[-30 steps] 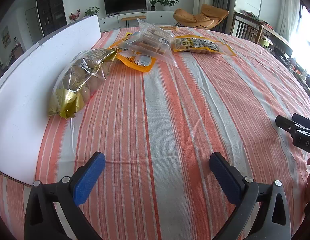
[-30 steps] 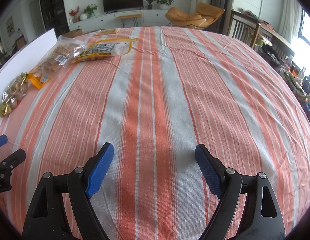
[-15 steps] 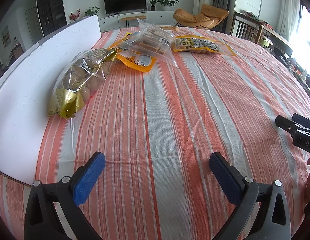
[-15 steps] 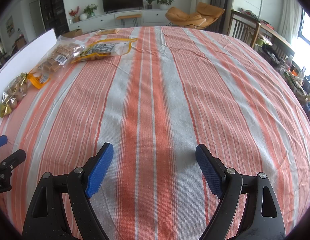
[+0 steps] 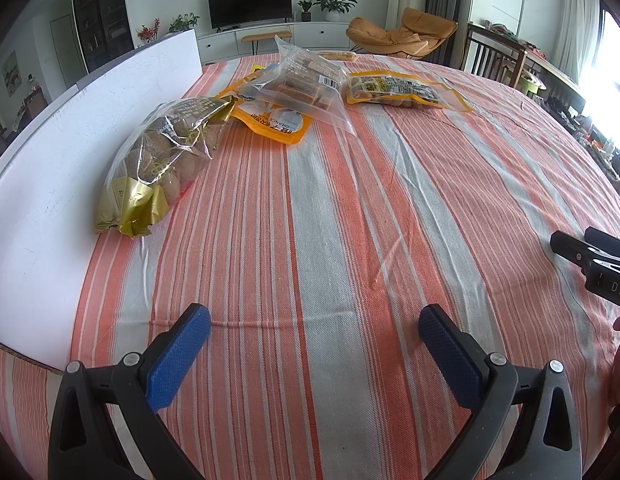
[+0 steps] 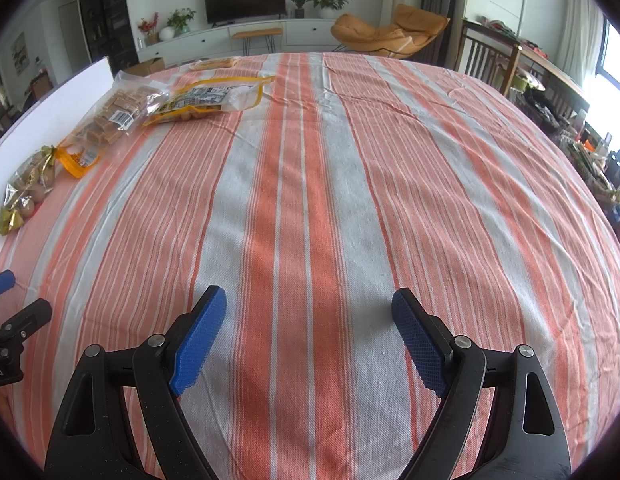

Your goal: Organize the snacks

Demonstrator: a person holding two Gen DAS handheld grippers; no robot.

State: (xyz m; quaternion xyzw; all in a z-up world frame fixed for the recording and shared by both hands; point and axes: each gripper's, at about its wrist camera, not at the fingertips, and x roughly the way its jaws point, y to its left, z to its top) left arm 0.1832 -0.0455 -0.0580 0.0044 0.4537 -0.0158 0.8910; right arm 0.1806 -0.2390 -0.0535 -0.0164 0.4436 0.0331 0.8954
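Striped tablecloth lies under left gripper and right gripper, jaws spread, empty.

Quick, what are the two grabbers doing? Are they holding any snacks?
Left gripper: open, holding nothing, over the tablecloth.
Right gripper: open, holding nothing.

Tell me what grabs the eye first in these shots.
The orange-and-grey striped tablecloth fills both views. A cluster of snack bags sits far left by the white board: a gold-trimmed bag of round cakes nearest, then a clear bag of bars. Both grippers hover open, empty.
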